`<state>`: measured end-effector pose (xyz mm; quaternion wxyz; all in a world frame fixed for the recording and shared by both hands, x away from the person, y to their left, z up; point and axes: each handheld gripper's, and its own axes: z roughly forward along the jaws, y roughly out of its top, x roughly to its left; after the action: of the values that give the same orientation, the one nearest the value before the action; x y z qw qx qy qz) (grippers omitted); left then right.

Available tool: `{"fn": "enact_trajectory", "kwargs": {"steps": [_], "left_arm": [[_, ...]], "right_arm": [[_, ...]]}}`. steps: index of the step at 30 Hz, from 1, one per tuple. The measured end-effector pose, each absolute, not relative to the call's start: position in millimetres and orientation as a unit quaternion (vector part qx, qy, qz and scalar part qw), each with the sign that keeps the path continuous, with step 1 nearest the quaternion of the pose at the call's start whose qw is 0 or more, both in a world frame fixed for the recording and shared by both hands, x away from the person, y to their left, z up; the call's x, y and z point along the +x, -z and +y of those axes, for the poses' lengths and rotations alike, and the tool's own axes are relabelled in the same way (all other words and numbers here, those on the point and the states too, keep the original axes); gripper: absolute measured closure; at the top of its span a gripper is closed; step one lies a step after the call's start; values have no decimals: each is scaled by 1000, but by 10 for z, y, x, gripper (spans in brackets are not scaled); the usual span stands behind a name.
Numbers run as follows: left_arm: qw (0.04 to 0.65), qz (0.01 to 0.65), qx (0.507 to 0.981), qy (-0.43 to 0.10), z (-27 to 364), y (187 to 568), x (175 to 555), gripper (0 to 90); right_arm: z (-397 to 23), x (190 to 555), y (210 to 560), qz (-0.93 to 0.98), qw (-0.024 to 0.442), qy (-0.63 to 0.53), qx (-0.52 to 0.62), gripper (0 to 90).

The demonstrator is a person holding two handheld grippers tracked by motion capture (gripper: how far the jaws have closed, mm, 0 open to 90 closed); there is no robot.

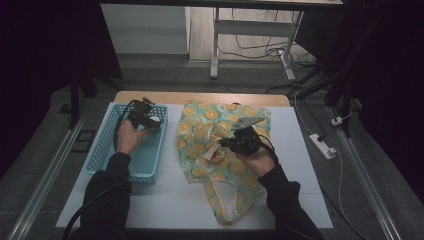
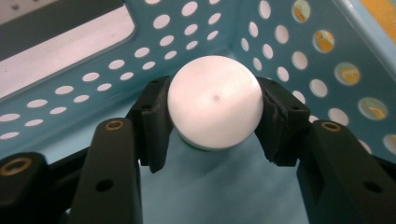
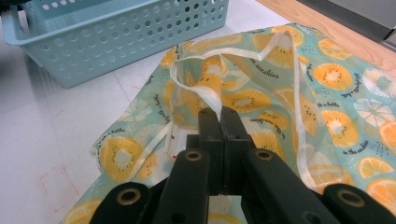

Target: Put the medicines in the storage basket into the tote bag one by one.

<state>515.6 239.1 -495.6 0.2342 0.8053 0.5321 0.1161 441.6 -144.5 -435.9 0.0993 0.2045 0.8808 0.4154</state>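
On the left part of the bench [image 1: 165,200], near its left edge, a light blue perforated basket [image 1: 102,150] sits on the white surface. The left gripper [image 1: 154,121] hangs inside the basket's far right corner, held by the person's left hand [image 1: 127,137]. In the left gripper view its jaws are spread about halfway and pressed against both sides of a white round-topped object [image 2: 215,102], with a thin green edge showing at the object's underside. The object is held above the basket floor [image 2: 219,186], close to where two perforated walls meet; through the holes of the right-hand wall, bits of yellow printed fabric show.

To the right of the basket, across the middle of the bench, lies a fabric bag [image 1: 225,150] printed with orange and lemon slices on pale teal, reaching from the far edge toward the near one. The right gripper [image 1: 223,144], held in the right hand [image 1: 260,157], is over the bag's middle. In the right gripper view its jaws are closed tight on the pale yellow rim of the bag's opening [image 3: 205,93], lifting it off the rest of the cloth. Something red shows just inside the opening [image 1: 218,157]; what it is cannot be told.
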Motion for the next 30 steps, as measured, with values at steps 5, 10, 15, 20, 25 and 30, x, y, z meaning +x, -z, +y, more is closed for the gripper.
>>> {"fn": "enact_trajectory", "kwargs": {"steps": [5, 10, 15, 20, 25, 30], "left_arm": [[232, 537, 803, -115, 2389, 4945, 5149, 501], [239, 545, 797, -108, 2407, 4912, 5137, 503], [249, 546, 794, -100, 2437, 4852, 5106, 504], [255, 539, 796, -103, 2442, 4767, 5058, 504], [262, 531, 798, -107, 2441, 4678, 5003, 504], [270, 523, 802, -107, 2418, 4626, 4951, 504]], "right_arm": [[-1442, 4414, 4359, 881, 100, -415, 203, 900], [-1445, 4414, 4355, 881, 100, -416, 204, 900], [-1449, 4415, 4353, 880, 99, -417, 205, 900], [-1447, 4417, 4357, 880, 98, -417, 206, 900], [-1446, 4415, 4356, 880, 97, -417, 206, 900], [-1446, 4416, 4356, 880, 97, -417, 206, 900]]}}
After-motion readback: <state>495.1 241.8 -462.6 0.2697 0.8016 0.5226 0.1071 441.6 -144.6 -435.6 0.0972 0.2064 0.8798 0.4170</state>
